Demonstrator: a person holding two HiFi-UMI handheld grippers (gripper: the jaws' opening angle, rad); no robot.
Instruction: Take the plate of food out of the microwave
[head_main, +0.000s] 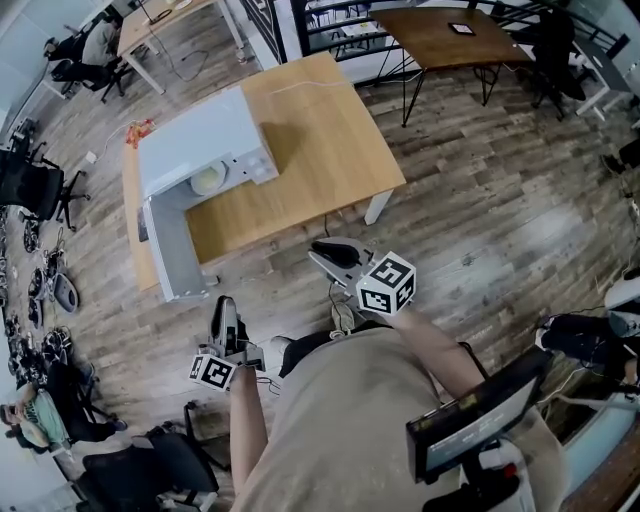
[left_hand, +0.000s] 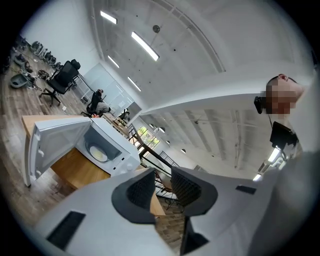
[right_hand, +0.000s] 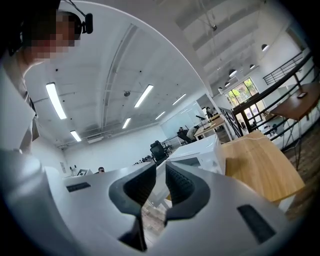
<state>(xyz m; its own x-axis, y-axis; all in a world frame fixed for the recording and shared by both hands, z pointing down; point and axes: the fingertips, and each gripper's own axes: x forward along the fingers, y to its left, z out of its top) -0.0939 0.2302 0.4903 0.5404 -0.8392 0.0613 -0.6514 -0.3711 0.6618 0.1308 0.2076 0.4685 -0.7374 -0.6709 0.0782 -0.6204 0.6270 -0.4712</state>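
Note:
A white microwave (head_main: 200, 140) stands on a wooden table (head_main: 320, 130) with its door (head_main: 172, 248) swung wide open. Inside it lies a pale plate of food (head_main: 210, 179), also seen as the plate (left_hand: 98, 155) in the left gripper view. Both grippers are held off the table's near edge, well short of the microwave. My left gripper (head_main: 225, 318) (left_hand: 164, 187) is open, its jaws apart with nothing between them. My right gripper (head_main: 328, 250) (right_hand: 160, 181) has its jaws almost together and holds nothing.
The open door (left_hand: 36, 150) juts out past the table's near left corner. A second brown table (head_main: 440, 35) and office chairs (head_main: 30, 190) stand farther off on the wood floor. People sit at a desk (head_main: 150, 25) at the back.

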